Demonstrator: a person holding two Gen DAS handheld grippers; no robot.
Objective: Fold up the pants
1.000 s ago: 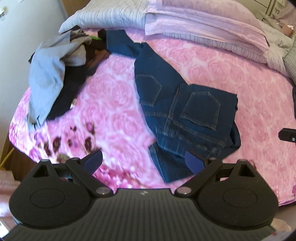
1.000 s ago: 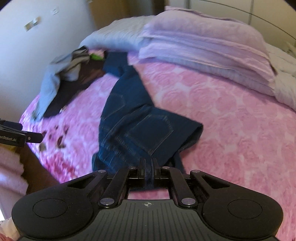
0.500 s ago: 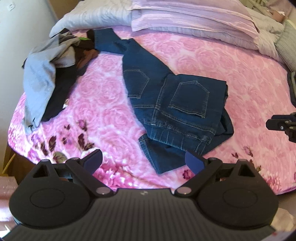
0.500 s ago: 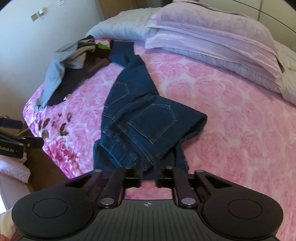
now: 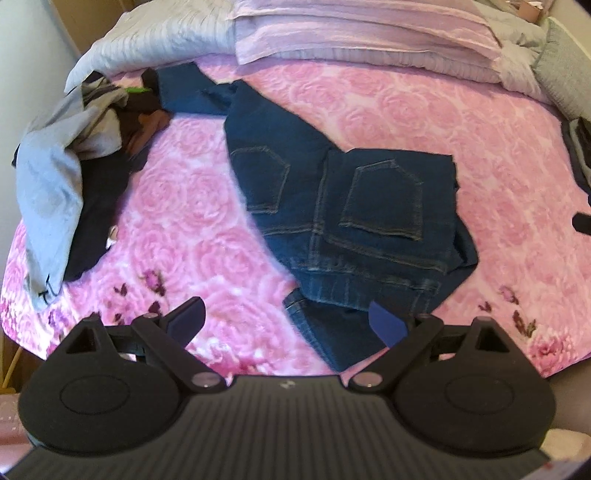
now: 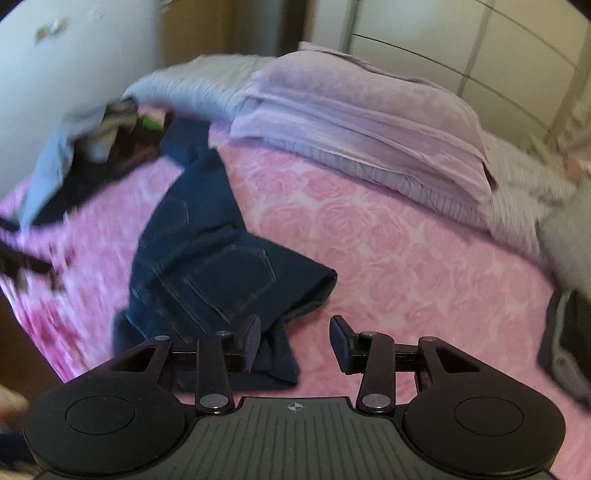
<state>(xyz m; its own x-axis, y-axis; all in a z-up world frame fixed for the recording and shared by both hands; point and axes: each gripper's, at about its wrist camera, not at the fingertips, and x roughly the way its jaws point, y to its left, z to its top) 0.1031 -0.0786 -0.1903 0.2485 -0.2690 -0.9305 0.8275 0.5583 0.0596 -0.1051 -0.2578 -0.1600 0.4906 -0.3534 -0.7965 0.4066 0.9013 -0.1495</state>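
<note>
Dark blue jeans [image 5: 343,206] lie crumpled on the pink rose bedspread [image 5: 192,206], back pockets facing up, one leg stretched toward the pillows and the other bunched under the seat. My left gripper [image 5: 286,321] hangs open above the near hem of the jeans, holding nothing. In the right wrist view the same jeans [image 6: 207,266] are blurred. My right gripper [image 6: 295,341] is open there, its left finger over the near edge of the denim and nothing between the fingers.
A heap of grey and dark clothes [image 5: 66,173] lies at the bed's left edge. Lilac pillows [image 5: 354,33] and a grey pillow [image 5: 155,40] line the far side. More dark items [image 6: 569,339] sit at the right edge.
My right gripper has let go of the jeans and opened wide, swinging to the right. The left gripper stayed open and moved closer to the jeans.
</note>
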